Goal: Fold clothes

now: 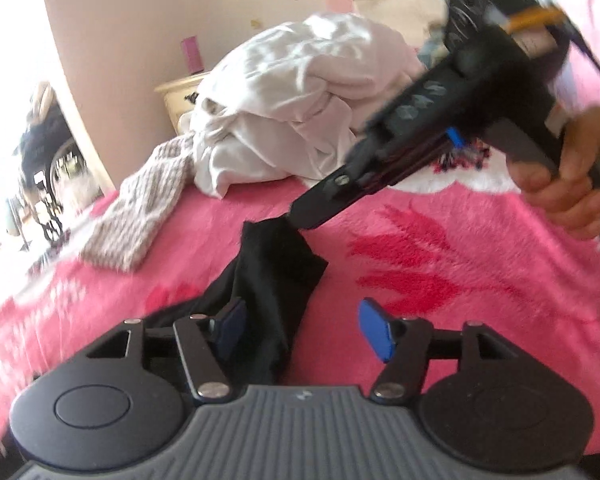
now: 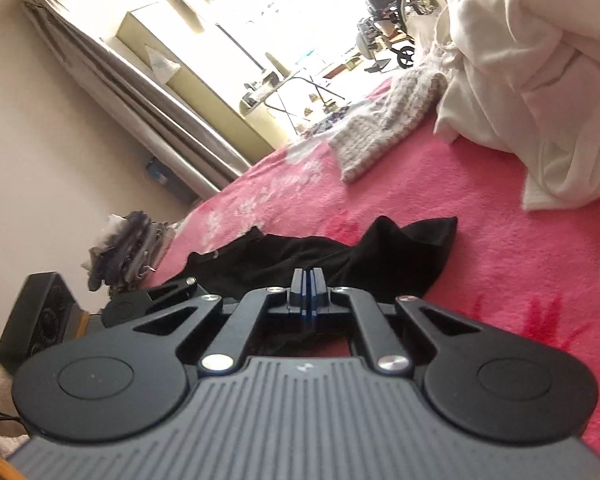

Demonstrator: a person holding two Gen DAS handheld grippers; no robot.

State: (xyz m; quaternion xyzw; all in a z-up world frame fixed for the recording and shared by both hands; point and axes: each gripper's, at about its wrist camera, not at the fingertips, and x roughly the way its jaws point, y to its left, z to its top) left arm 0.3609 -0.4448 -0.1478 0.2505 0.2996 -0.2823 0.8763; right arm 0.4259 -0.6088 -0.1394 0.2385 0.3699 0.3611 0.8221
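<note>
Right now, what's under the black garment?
The black garment lies on the pink blanket, one corner pinched in the right gripper. Anything beneath its folds is covered from view.

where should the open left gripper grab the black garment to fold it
Take the near end of the black garment, the loose part lying flat on the pink blanket between the left gripper pads. Come from above and close across the edge. The right gripper looks pinched on the far, raised corner, so a hold at the opposite end would probably let the cloth stretch flat.
</note>
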